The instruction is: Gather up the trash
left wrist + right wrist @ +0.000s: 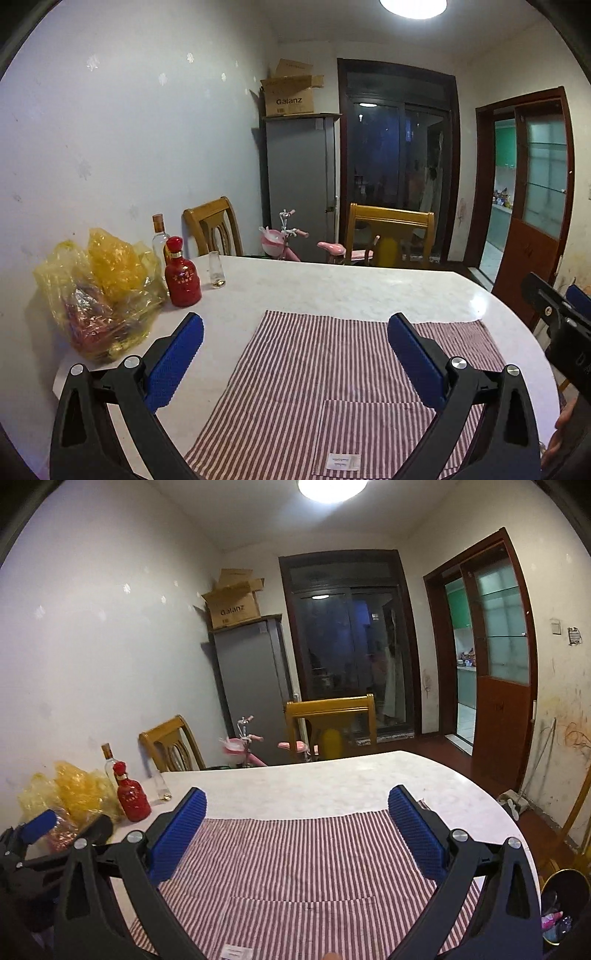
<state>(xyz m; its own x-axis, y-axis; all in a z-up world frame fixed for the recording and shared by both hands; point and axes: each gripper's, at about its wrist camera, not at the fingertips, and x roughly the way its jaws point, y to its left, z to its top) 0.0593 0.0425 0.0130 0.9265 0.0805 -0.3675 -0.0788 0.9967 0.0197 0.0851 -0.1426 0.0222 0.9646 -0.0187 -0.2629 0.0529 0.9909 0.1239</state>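
A striped red-and-white cloth (pixel 314 380) (pixel 295 867) lies flat on the white marble table (pixel 332 288) (pixel 332 775). My left gripper (pixel 295 325) hovers open above the cloth with nothing between its blue pads. My right gripper (pixel 297 801) is also open and empty over the cloth. A yellow plastic bag (pixel 96 291) (pixel 70 794) holding crumpled wrappers sits at the table's left edge by the wall. A black bin (pixel 565 904) with colourful scraps inside stands on the floor at the lower right of the right wrist view.
A red ceramic bottle (pixel 183 277) (pixel 131 797), a clear bottle (pixel 159 236) and a small glass (pixel 217 271) stand beside the bag. Wooden chairs (pixel 388 236) (pixel 332 723), a pink tricycle (pixel 288 240) and a grey fridge (pixel 301 181) are beyond the table.
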